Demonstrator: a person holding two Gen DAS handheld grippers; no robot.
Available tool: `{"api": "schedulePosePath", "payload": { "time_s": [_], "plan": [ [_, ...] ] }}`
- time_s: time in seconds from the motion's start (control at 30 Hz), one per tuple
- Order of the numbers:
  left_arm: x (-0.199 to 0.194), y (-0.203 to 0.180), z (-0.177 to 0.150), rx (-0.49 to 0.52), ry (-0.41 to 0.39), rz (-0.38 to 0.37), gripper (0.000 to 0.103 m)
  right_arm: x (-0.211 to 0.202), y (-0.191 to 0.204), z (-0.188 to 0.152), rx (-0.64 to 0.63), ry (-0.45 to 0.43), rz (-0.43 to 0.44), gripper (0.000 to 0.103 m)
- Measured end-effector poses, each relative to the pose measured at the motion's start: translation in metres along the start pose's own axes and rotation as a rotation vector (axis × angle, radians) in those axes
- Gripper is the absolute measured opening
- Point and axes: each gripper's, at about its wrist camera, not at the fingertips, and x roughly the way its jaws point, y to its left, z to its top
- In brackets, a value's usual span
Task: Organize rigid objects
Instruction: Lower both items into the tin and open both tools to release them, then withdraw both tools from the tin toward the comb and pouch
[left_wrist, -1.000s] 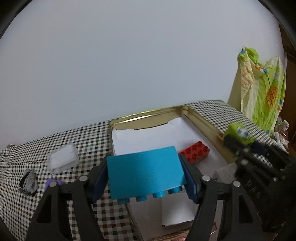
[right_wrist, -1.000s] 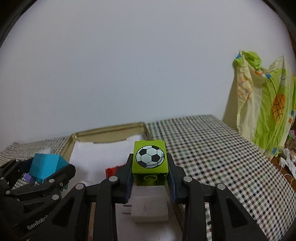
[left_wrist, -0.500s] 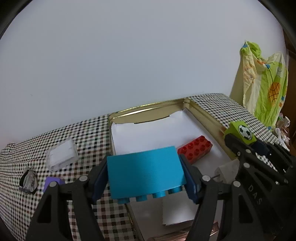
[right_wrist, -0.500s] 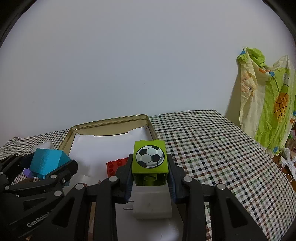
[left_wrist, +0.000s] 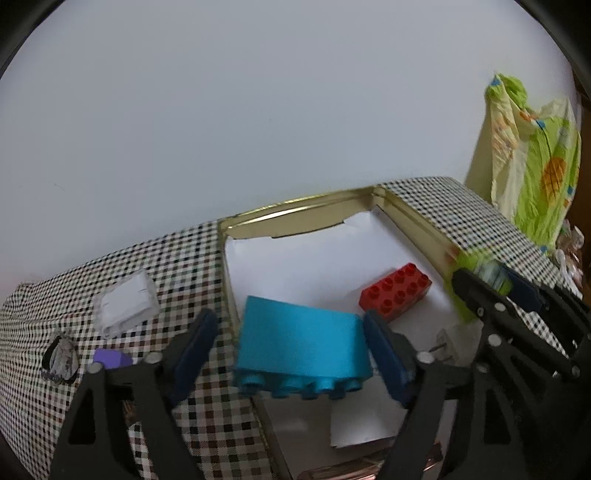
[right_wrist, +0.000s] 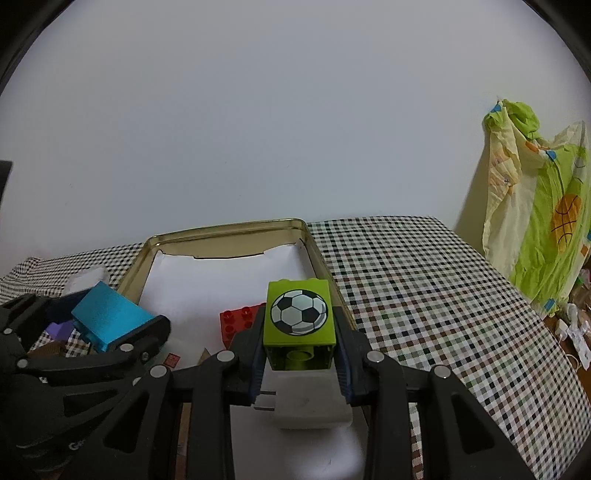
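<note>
Since 0.5 s ago our left gripper (left_wrist: 291, 343) has spread its jaws, and the blue brick (left_wrist: 301, 341) that was clamped between them now sits slack in the gap, tilted, with a clear space beside the left pad; whether the right pad touches it we cannot tell. We see this brick over the near left edge of the gold tin (left_wrist: 295, 210), partly above the checked tablecloth (left_wrist: 184, 266), and cannot tell if it rests on anything. Our right gripper (right_wrist: 300, 345) is clamped on the green football brick (right_wrist: 299, 319), both pads pressed to its sides, holding it above the tin's right side.

We count 3 building bricks in all: 1 blue, 1 green, and 1 red brick (left_wrist: 395, 291) lying flat on the white paper lining, near the tin's right wall. Under the green brick we see 1 white plug adapter (right_wrist: 310, 400) on the lining, its 2 prongs pointing left.

On the cloth left of the tin we count 3 more things: 1 white folded packet (left_wrist: 125, 304) near the tin's left wall, 1 small purple piece (left_wrist: 110, 358) closer to us, and 1 dark oval object (left_wrist: 59, 358) towards the table's left edge. At the far right hangs 1 green and yellow printed fabric (right_wrist: 539, 221)
</note>
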Motion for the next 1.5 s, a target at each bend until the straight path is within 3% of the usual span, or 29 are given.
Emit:
{"api": "schedulePosePath", "payload": {
  "time_s": [0.07,0.2,0.23,0.53,0.97,1.07,1.2,1.3,1.5],
  "plan": [
    [-0.002,0.006,0.001,-0.037,-0.012,0.008,0.102,-0.001,-0.007,0.001,0.039,-0.008,-0.005,0.040],
    [-0.009,0.017,0.002,-0.096,-0.053,0.004,0.102,-0.004,-0.025,0.002,0.156,-0.047,0.034,0.073],
    [-0.011,0.019,0.002,-0.104,-0.059,0.004,0.102,-0.006,-0.027,0.003,0.177,-0.062,0.047,0.075],
    [-0.026,0.020,-0.004,-0.079,-0.135,0.050,0.102,-0.010,-0.022,0.003,0.182,-0.114,0.062,0.076],
    [-0.043,0.063,-0.028,-0.126,-0.230,0.151,0.102,-0.051,-0.026,0.001,0.221,-0.398,-0.042,0.076],
    [-0.046,0.069,-0.032,-0.123,-0.250,0.184,0.102,-0.053,-0.025,-0.003,0.236,-0.439,-0.084,0.084],
    [-0.048,0.075,-0.037,-0.118,-0.277,0.224,0.102,-0.063,-0.018,-0.007,0.214,-0.512,-0.144,0.085],
    [-0.050,0.078,-0.040,-0.118,-0.306,0.250,0.102,-0.070,-0.010,-0.013,0.199,-0.577,-0.173,0.093],
    [-0.053,0.078,-0.046,-0.094,-0.356,0.287,0.102,-0.084,0.000,-0.019,0.170,-0.645,-0.233,0.095]
  ]
}}
